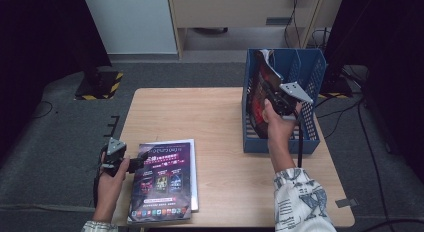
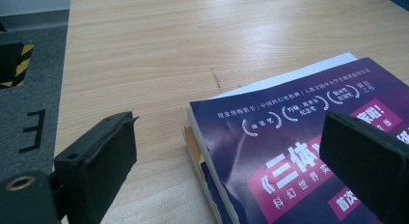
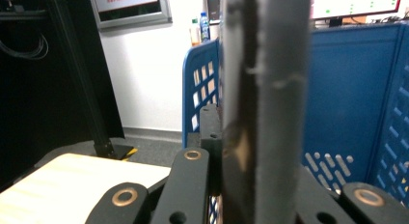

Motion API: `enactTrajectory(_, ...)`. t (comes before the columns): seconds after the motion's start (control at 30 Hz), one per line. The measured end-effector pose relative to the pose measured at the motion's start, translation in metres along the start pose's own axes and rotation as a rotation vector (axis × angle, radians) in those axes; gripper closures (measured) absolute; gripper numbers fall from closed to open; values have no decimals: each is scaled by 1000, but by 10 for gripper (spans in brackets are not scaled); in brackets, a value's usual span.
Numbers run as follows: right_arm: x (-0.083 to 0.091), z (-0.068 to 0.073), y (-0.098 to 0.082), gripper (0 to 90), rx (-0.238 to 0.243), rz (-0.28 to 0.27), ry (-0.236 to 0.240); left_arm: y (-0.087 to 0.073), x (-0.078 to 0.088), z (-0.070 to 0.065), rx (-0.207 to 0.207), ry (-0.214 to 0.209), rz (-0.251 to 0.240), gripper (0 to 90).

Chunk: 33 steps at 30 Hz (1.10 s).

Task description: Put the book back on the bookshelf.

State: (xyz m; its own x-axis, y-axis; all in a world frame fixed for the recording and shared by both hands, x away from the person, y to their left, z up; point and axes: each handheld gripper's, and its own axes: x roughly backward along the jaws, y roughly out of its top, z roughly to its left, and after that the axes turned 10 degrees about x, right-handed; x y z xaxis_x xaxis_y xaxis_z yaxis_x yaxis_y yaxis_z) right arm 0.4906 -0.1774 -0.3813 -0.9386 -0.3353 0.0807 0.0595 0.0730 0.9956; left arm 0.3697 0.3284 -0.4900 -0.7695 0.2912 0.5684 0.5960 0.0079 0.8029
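Your right tongs (image 1: 276, 98) clamp a book (image 1: 258, 94) upright, long axis vertical, over the blue rack's (image 1: 280, 142) left slot: the slot is straight below. Left tongs (image 1: 134, 163) gape wide at the stack's (image 1: 165, 184) near-left corner on the bench (image 1: 215, 117).

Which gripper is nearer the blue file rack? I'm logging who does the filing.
Right. The right gripper is at the blue file rack, holding a dark book upright in it. The left gripper sits across the table, open at the book stack.
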Motion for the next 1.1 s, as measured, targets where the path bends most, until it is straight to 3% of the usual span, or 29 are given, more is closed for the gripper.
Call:
enactTrajectory(0.3, 2, 1, -7, 859, 23, 5, -9, 0, 0, -1, 0, 3, 2, 56)
enactTrajectory(0.5, 7, 6, -17, 855, 39, 31, 2, 0, 0, -1, -4, 3, 5, 56)
enactTrajectory(0.77, 17, 13, -21, 837, 67, 70, 33, 0, 0, -1, -6, 3, 8, 56)
enactTrajectory(1.1, 22, 16, -25, 807, 107, 110, 37, 0, 0, -1, -6, 3, 8, 56)
